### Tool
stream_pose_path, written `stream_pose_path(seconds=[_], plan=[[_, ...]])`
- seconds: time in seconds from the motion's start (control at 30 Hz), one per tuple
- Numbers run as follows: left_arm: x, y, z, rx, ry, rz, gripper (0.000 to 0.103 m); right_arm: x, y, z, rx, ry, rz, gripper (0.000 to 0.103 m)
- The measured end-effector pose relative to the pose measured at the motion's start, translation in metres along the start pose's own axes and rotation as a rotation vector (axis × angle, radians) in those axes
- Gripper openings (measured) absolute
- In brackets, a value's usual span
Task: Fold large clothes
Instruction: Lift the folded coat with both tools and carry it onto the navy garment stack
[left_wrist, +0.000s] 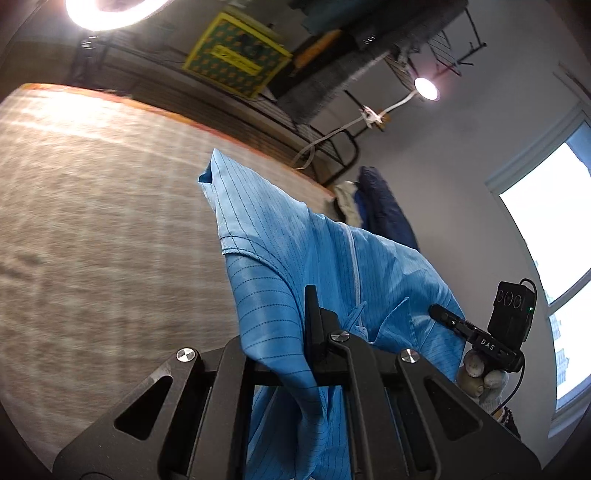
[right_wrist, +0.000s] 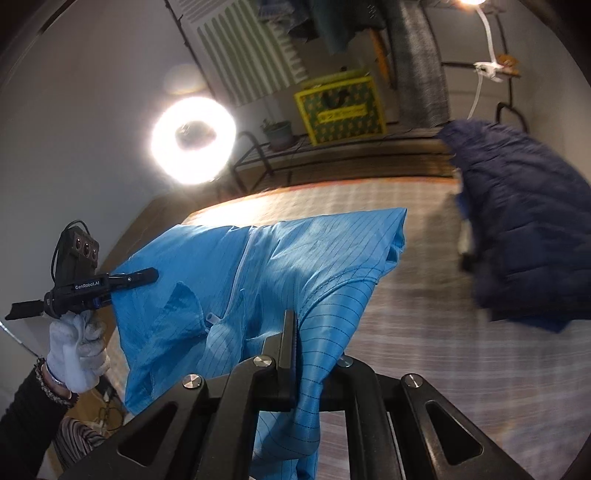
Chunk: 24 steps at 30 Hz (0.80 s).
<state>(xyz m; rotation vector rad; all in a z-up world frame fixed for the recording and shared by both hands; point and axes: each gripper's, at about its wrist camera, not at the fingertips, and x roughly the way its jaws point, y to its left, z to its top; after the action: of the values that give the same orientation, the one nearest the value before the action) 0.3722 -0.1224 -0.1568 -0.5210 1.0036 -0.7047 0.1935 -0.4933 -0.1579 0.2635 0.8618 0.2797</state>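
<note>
My left tongs (left_wrist: 314, 332) and right tongs (right_wrist: 291, 354) each pinch the blue coat (right_wrist: 295, 266), holding it stretched between them above the bed (right_wrist: 424, 332). Its far corner (left_wrist: 208, 171) hangs free — open bedding lies to the left, while a dark jacket (right_wrist: 528, 236) crowds the right edge.

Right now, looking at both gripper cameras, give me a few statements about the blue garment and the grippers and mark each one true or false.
1. Both grippers are clamped on the blue garment. True: the left gripper and right gripper each pinch its fabric.
2. The garment lies flat on the bed. False: it is lifted, hanging between the grippers above the bed.
3. The garment has a white zipper. True.
4. The dark blue jacket is held by a gripper. False: it rests on the bed.
5. The ring light is off. False: it glows brightly.
</note>
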Motion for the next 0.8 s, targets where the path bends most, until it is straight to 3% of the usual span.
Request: stream_pose_path(seconds=[0.4, 0.8], plan=[[0.103, -0.115, 0.039, 0.109, 0.036, -0.1, 0.002, -0.084, -0.092, 0.022, -0.001, -0.069, -0.161, 0.002], [0.218, -0.218, 0.096, 0.224, 0.015, -0.168, 0.002, -0.13, -0.191, 0.095, 0.009, -0.193, -0.343, 0.002]])
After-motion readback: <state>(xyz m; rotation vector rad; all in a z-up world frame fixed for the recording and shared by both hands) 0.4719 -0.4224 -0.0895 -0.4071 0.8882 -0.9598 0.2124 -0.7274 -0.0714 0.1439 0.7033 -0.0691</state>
